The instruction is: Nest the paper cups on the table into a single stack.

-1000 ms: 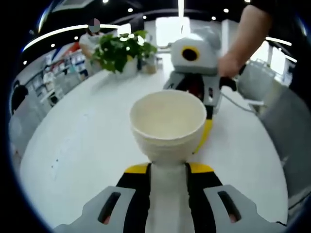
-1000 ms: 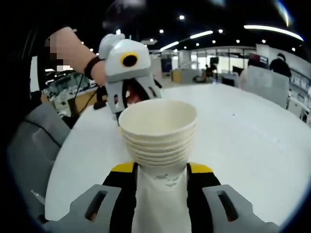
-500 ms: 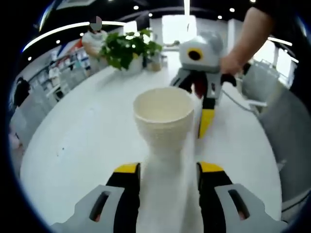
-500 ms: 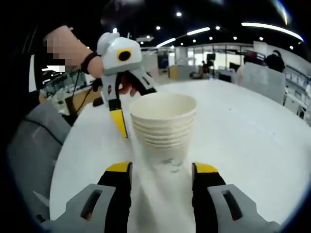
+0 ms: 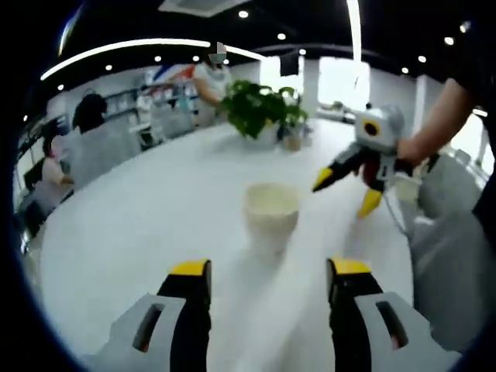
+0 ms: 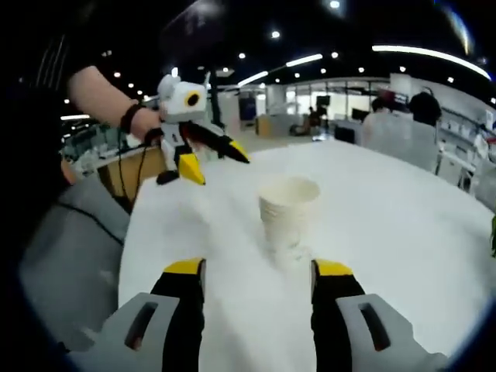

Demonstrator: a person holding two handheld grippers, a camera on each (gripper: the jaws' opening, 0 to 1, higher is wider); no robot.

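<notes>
A single stack of nested off-white paper cups (image 5: 270,216) (image 6: 287,213) stands upright on the round white table (image 5: 155,217) (image 6: 387,209). My left gripper (image 5: 267,283) is open, pulled back from the stack with a clear gap to it. My right gripper (image 6: 259,283) is open too, also drawn back from the cups. The right gripper (image 5: 356,159) appears in the left gripper view beyond the stack at right, jaws spread. In the right gripper view the left gripper (image 6: 194,147) hangs at upper left, held by a hand.
A potted green plant (image 5: 263,112) stands at the table's far side in the left gripper view. People sit beyond the table's left edge (image 5: 93,147). A grey chair (image 6: 70,248) stands by the table's left edge in the right gripper view.
Both grippers have let go of the cup stack and backed away from it. The stack now stands on the table alone and looks smaller in both views.
</notes>
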